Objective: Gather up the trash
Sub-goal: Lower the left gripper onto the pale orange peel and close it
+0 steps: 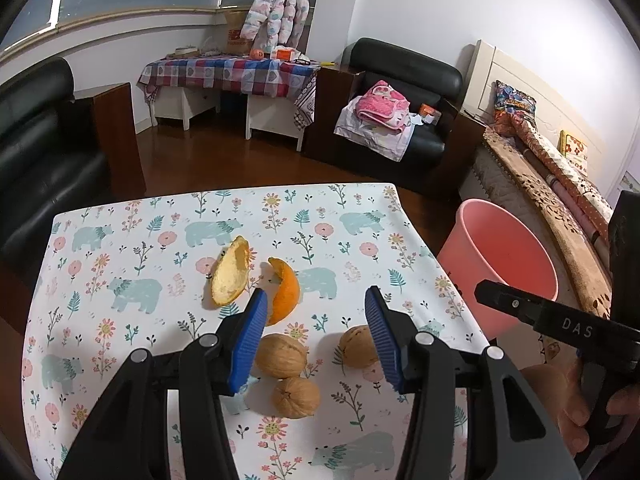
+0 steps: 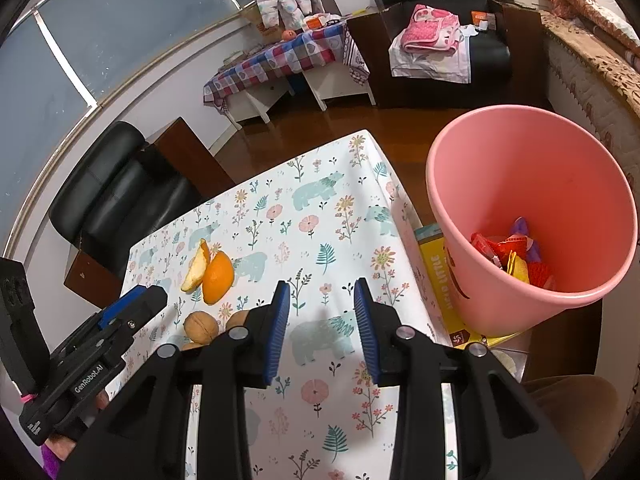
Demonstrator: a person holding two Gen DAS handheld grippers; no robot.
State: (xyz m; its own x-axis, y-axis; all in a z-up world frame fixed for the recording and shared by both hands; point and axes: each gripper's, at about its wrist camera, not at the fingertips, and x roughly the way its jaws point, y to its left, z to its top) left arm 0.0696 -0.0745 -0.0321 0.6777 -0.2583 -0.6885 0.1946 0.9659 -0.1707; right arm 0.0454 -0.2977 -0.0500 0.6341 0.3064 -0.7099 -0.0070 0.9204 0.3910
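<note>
Behind right tongs (image 2: 322, 328), walnuts (image 2: 201, 327) half-hidden.

White tablecloth (image 1: 168, 216) printed with teal bears, pink flowers; two orange peel pieces (image 1: 285, 294), one showing pale yellow pith; three tan walnuts (image 1: 281, 355); plain pink plastic bin (image 2: 532, 184); blue ribbed gripper pads (image 1: 249, 336); red-blue checked cloth (image 1: 228, 74).

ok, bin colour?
Pink. The bin shows best in the right wrist view, standing beside the table with wrappers inside.
</note>
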